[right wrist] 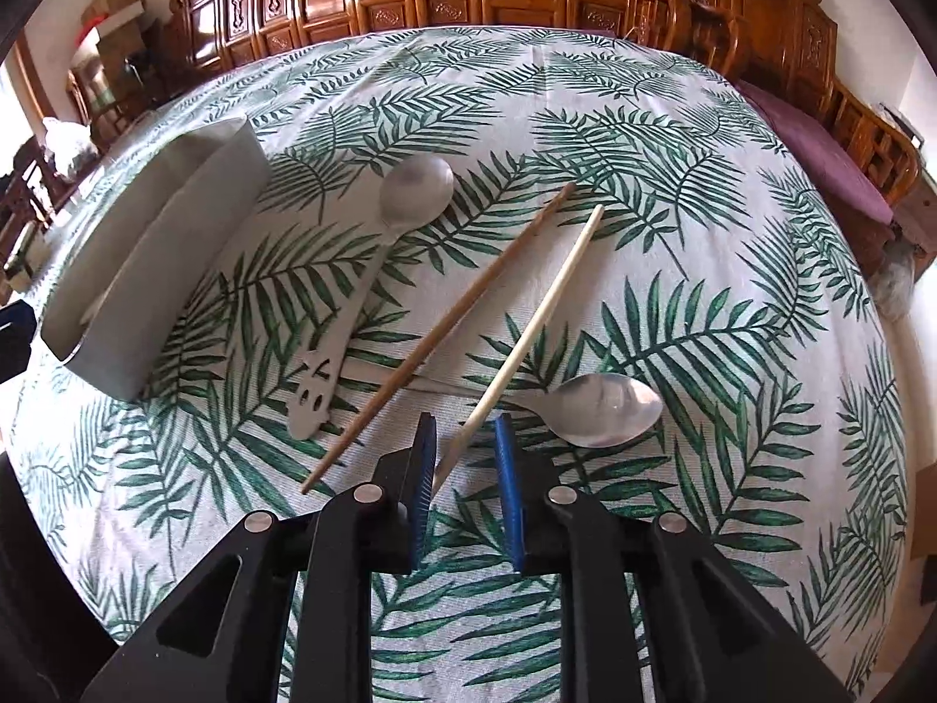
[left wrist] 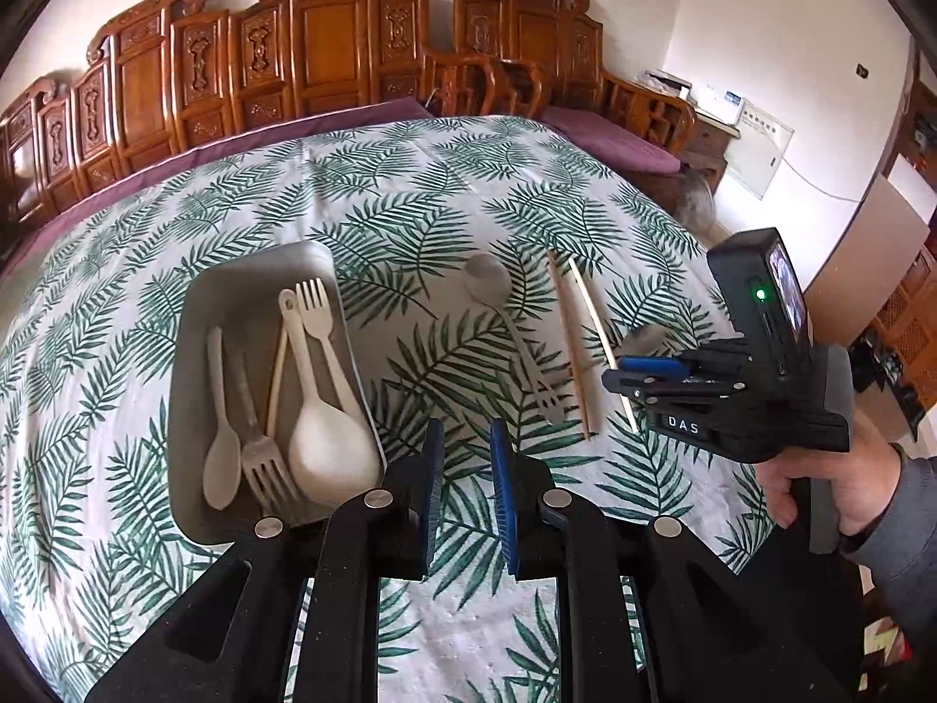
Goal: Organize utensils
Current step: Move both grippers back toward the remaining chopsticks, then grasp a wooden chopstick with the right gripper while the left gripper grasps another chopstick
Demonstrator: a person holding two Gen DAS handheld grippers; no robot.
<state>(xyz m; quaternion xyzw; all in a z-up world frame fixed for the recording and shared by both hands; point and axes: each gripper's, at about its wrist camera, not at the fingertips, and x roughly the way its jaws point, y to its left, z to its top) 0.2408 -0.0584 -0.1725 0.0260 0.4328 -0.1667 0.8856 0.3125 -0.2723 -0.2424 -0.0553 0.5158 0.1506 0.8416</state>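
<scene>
A grey tray [left wrist: 193, 316] on the leaf-print cloth holds several pale spoons and forks, among them a big white spoon [left wrist: 328, 451]. My left gripper [left wrist: 467, 439] is open and empty, just right of the tray's near corner. On the cloth lie a grey spoon [right wrist: 375, 269], a brown chopstick [right wrist: 445, 328], a pale chopstick [right wrist: 527, 340] and a metal spoon [right wrist: 603, 410]. My right gripper [right wrist: 465, 433] is open, its jaws on either side of the pale chopstick's near end, not closed on it. It also shows in the left wrist view [left wrist: 638, 369].
The tray also shows at the left in the right wrist view [right wrist: 146, 269]. Carved wooden benches [left wrist: 328, 53] with purple cushions [left wrist: 609, 140] line the far side of the table. A white cabinet [left wrist: 761, 152] stands at the right.
</scene>
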